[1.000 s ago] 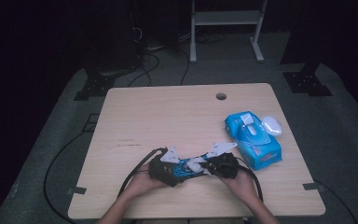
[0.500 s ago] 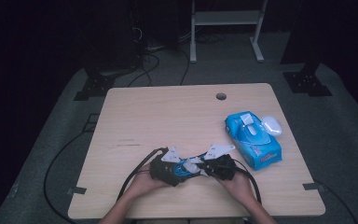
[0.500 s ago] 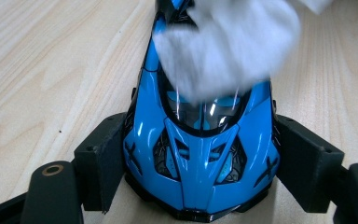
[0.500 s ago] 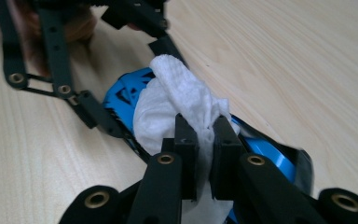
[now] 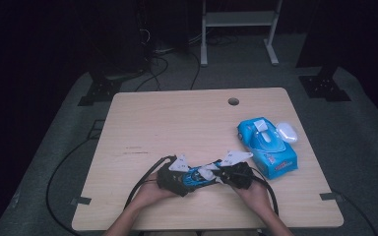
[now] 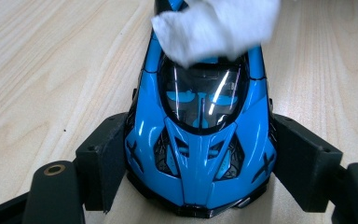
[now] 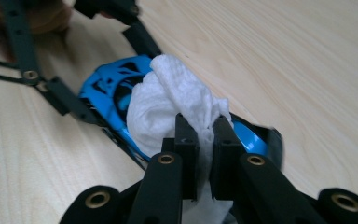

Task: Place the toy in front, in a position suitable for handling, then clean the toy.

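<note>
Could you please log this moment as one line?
left gripper: clamps blue toy car | right gripper: presses white wipe on car

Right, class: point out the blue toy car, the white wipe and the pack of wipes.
blue toy car (image 6: pixel 200 140): left gripper view, on its hood.
white wipe (image 7: pixel 168 100): right gripper view, bunched middle.
pack of wipes (image 5: pixel 270 147): high view, blue top.

Light wood table (image 5: pixel 177 128), round cable hole (image 5: pixel 233 102) near far edge. On it: blue toy car (image 5: pixel 195 177) near front edge, blue wet-wipes pack (image 5: pixel 268 147) at right, white lid-like obj (image 5: pixel 287 131) touching pack's far right side.
</note>
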Action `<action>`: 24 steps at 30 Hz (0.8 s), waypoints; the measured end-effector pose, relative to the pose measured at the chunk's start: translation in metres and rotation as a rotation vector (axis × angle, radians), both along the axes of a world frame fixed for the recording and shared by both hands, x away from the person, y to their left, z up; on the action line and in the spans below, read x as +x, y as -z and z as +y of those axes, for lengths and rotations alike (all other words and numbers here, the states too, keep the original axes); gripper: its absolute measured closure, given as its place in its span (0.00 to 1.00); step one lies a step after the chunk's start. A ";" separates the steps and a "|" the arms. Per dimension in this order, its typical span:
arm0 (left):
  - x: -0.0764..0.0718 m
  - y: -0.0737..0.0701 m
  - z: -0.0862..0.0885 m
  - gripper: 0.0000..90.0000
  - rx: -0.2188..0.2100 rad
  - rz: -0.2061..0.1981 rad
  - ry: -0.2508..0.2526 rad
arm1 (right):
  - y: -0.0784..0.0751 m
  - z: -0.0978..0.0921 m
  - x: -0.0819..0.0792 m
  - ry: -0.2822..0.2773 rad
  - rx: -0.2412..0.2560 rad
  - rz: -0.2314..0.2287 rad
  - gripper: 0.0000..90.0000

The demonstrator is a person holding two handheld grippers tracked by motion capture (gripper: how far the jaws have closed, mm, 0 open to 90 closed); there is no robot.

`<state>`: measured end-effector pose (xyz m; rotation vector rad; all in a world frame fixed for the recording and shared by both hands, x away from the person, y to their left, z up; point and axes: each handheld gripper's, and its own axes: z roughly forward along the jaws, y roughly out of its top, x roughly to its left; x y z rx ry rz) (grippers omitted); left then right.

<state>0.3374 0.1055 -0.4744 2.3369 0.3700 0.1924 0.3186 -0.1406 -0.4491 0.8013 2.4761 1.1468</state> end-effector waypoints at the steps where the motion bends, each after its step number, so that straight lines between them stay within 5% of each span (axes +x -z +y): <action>1: 0.000 0.000 0.000 0.28 0.000 -0.002 0.001 | 0.001 -0.004 0.002 0.010 0.010 0.011 0.92; 5: 0.001 -0.001 -0.003 0.28 0.002 0.000 0.004 | 0.001 -0.004 0.002 0.023 0.008 0.001 0.92; 9: 0.000 -0.001 -0.004 0.28 0.006 -0.008 0.005 | -0.001 0.015 -0.008 -0.066 0.029 -0.008 0.92; 11: 0.001 -0.001 -0.003 0.28 0.008 -0.005 0.009 | -0.003 0.027 -0.017 -0.107 -0.047 -0.066 0.92; 13: 0.000 -0.001 -0.002 0.28 0.006 -0.005 0.005 | -0.004 0.024 -0.016 -0.091 -0.091 -0.095 0.92; 14: 0.000 -0.001 -0.002 0.28 0.006 -0.005 0.005 | -0.004 0.024 -0.016 -0.091 -0.091 -0.095 0.92; 15: -0.001 -0.002 0.001 0.28 0.006 -0.012 0.013 | -0.004 0.008 -0.007 -0.015 -0.098 -0.077 0.92; 18: 0.000 -0.002 0.003 0.28 0.001 -0.006 0.022 | -0.003 -0.001 -0.003 0.002 -0.066 -0.048 0.92; 24: 0.001 -0.003 -0.002 0.28 0.026 -0.026 0.030 | -0.005 0.035 -0.011 -0.103 -0.056 -0.070 0.92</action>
